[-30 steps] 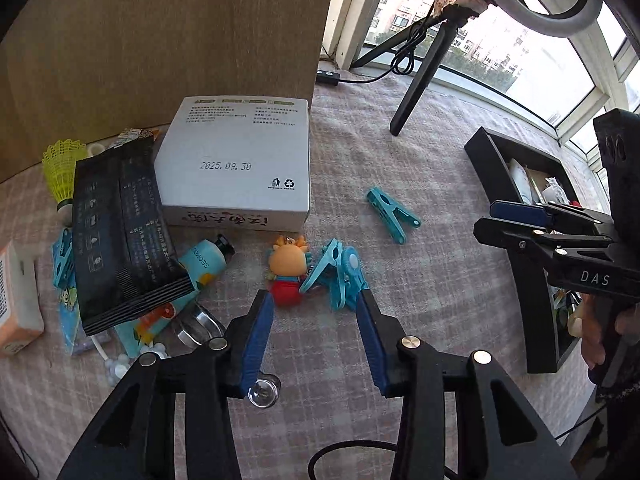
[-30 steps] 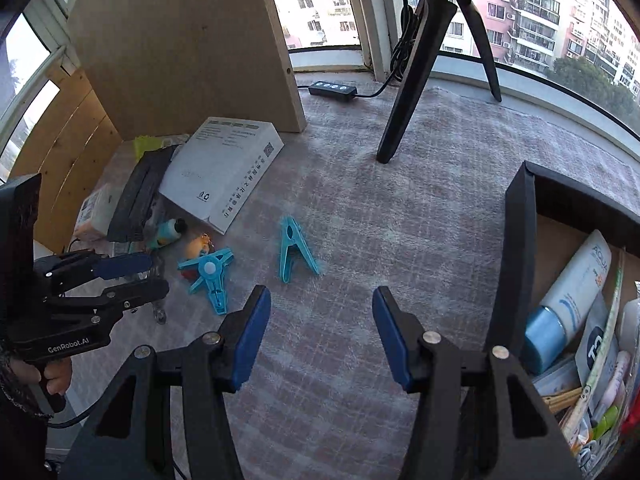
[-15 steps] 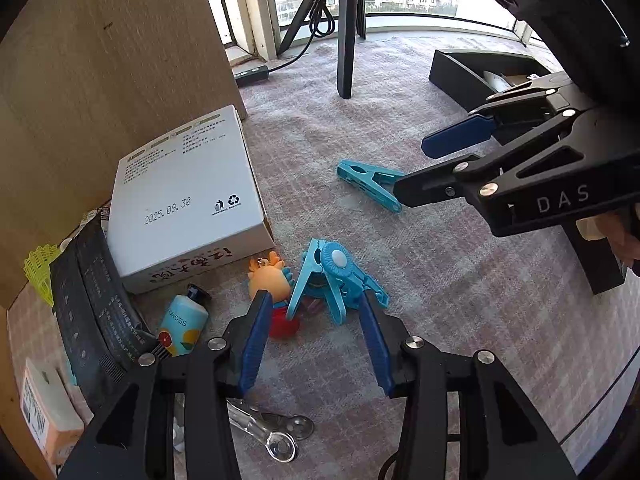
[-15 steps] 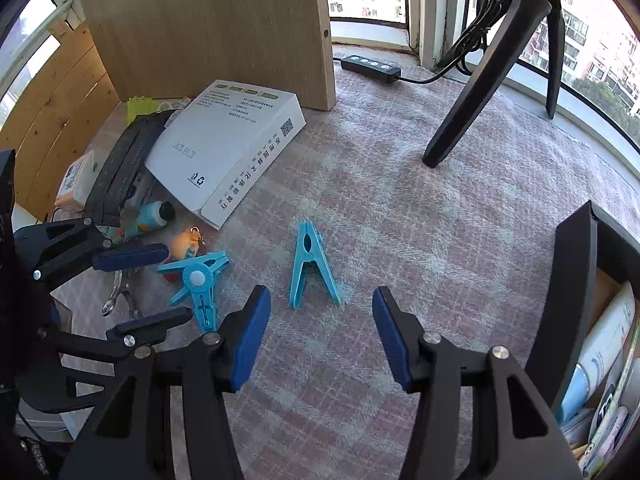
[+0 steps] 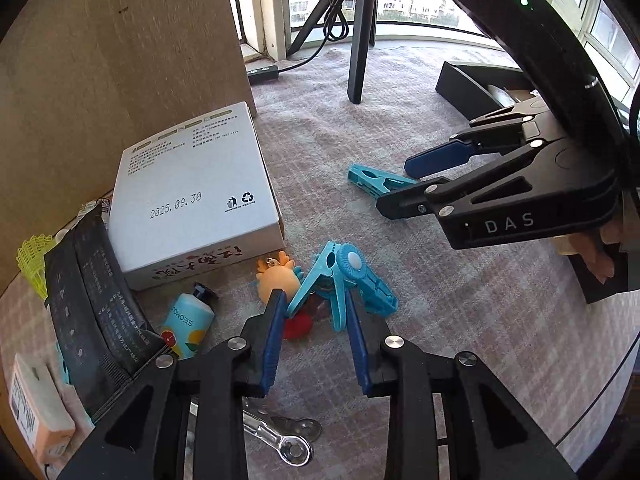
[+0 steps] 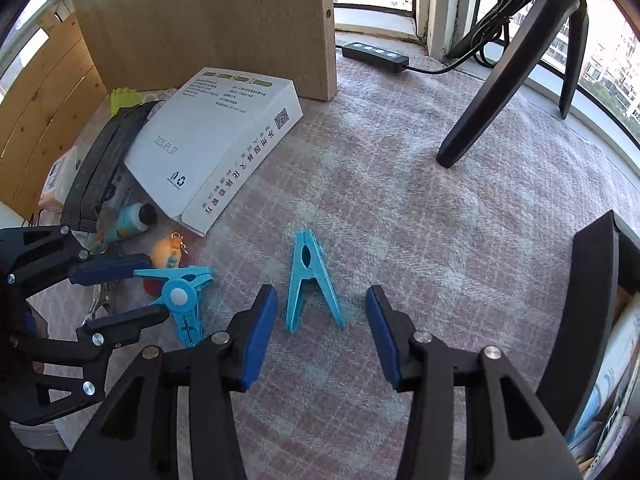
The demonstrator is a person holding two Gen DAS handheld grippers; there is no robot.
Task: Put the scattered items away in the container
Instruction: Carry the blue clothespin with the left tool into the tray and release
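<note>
A blue clip with a round white button (image 5: 348, 276) lies on the checked cloth between my left gripper's (image 5: 314, 300) blue pads. The jaws are closing and the pads touch its spread legs. The right wrist view shows this clip (image 6: 180, 296) held between the left gripper's fingers (image 6: 108, 272). A plain blue clothes peg (image 6: 308, 280) lies between the fingertips of my right gripper (image 6: 322, 296), whose jaws are closing with gaps left on both sides. In the left wrist view the peg (image 5: 372, 178) sits at the right gripper's tips. The black container (image 6: 588, 280) stands at the right.
Left of the clips lie an orange toy (image 5: 276, 280), a small bottle (image 5: 188, 320), a white box (image 5: 192, 200), a black pouch (image 5: 96, 296) and a metal opener (image 5: 288, 440). A tripod leg (image 6: 480, 112), a power strip (image 6: 376, 52) and a wooden board (image 6: 220, 20) stand behind.
Both grippers' jaws have narrowed. The left gripper rolled and came in around the round-button clip. The right gripper moved left and down over the plain peg.
</note>
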